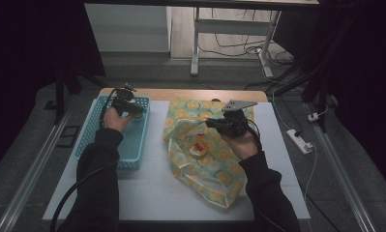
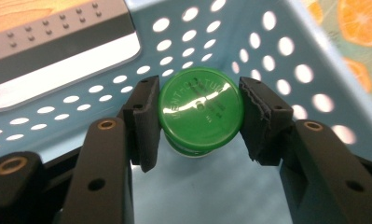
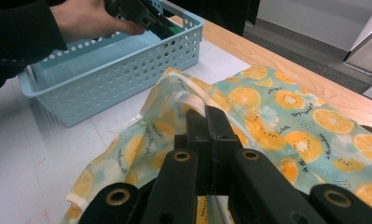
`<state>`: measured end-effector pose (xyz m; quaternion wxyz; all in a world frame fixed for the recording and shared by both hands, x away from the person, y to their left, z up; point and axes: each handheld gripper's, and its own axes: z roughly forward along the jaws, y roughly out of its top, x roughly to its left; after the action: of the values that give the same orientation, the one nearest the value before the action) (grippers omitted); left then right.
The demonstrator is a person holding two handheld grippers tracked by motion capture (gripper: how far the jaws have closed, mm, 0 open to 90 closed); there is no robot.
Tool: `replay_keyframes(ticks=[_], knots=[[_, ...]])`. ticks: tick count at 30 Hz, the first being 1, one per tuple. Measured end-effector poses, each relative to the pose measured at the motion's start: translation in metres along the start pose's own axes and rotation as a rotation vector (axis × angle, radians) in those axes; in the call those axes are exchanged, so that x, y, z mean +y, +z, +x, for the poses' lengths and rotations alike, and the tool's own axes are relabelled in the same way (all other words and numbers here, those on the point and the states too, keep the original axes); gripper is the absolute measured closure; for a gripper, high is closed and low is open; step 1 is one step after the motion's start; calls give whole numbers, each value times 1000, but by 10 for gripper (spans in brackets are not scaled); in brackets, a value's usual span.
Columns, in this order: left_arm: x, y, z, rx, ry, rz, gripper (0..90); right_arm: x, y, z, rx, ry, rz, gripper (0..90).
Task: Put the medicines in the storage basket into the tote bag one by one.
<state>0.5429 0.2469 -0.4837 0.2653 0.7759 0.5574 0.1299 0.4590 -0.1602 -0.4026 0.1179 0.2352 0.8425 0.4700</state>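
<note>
A small jar with a green lid stands in the far right corner of a light blue perforated basket. My left gripper reaches down into that corner, and both pads press against the lid's sides. An orange-print bag lies on the white tabletop to the basket's right, its mouth facing the basket. My right gripper is shut, pinching the bag's upper rim and holding the mouth open. A small red and white item lies inside the bag.
The basket sits at the table's left, its walls close around my left gripper. A wooden strip runs along the table's far edge. White tabletop lies nearer me. On the floor to the right is a power strip.
</note>
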Motion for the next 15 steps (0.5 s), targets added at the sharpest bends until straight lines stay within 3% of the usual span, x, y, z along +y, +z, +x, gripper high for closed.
replay_keyframes(ticks=[15], knots=[[-2, -28, -12, -49, 49, -28, 516, 1, -1, 1, 1, -3, -9, 900]])
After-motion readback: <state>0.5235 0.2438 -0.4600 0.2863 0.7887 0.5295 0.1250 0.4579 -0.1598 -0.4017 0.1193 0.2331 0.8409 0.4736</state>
